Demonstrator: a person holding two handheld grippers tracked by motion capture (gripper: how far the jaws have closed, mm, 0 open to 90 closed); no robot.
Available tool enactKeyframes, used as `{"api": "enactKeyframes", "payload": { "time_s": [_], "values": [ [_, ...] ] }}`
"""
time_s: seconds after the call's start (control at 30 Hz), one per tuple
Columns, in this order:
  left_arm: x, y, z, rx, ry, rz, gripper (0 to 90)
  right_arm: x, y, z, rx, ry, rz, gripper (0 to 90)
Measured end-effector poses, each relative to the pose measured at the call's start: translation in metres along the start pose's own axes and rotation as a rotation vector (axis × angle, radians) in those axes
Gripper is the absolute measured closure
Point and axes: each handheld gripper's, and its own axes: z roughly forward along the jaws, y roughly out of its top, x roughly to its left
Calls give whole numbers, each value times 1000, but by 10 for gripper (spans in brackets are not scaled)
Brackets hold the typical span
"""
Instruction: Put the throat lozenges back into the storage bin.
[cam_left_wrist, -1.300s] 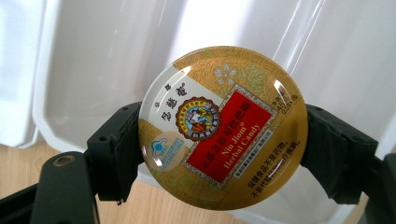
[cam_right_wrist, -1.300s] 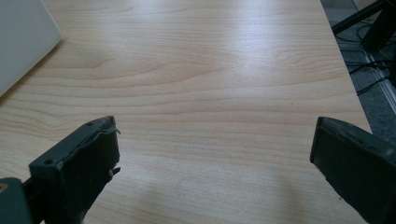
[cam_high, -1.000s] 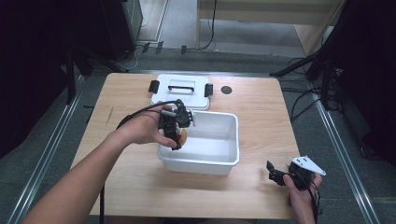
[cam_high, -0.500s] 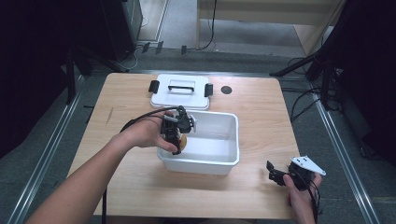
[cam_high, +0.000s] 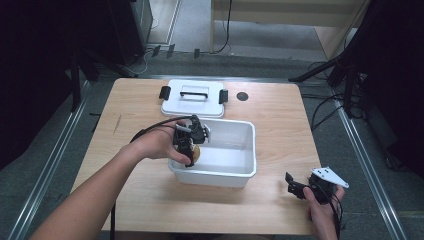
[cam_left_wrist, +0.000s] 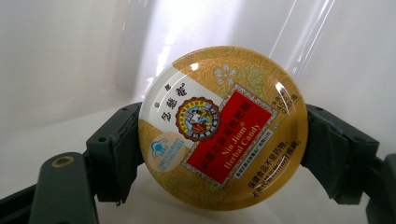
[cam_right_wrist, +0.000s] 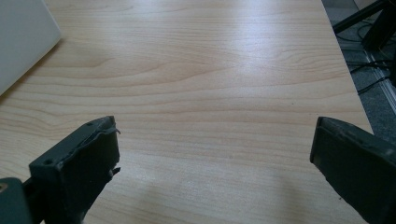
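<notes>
A round tin (cam_left_wrist: 222, 128) was printed in gold with a fine leaf pattern, pale flowers near its top, a red label with gold lettering, a white patch and a circular emblem. A white bin (cam_high: 235, 172) and a white lid (cam_high: 192, 102) with black clasps were set on a light wood-grained table (cam_high: 280, 115). Both grippers' jaws were coloured black.

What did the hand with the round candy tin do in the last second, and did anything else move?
The left gripper, shut on the round gold candy tin, sank a little at the left end of the white plastic tub; its fingers keep hold of the tin's rim. The right gripper stayed open over the wooden table, and the white lid with black clips stayed behind the tub.
</notes>
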Motion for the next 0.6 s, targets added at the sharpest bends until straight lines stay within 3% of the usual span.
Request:
{"api": "enactKeyframes", "payload": {
  "time_s": [0.23,0.47,0.6],
  "values": [
    [-2,0,1,0,29,-8,190,0,0,0,0,1,-3,14],
    [1,-5,1,17,24,-28,107,0,0,0,2,-2,-1,21],
    [0,-6,-1,-1,24,-24,141,0,0,0,2,-3,-1,21]
  ]
}}
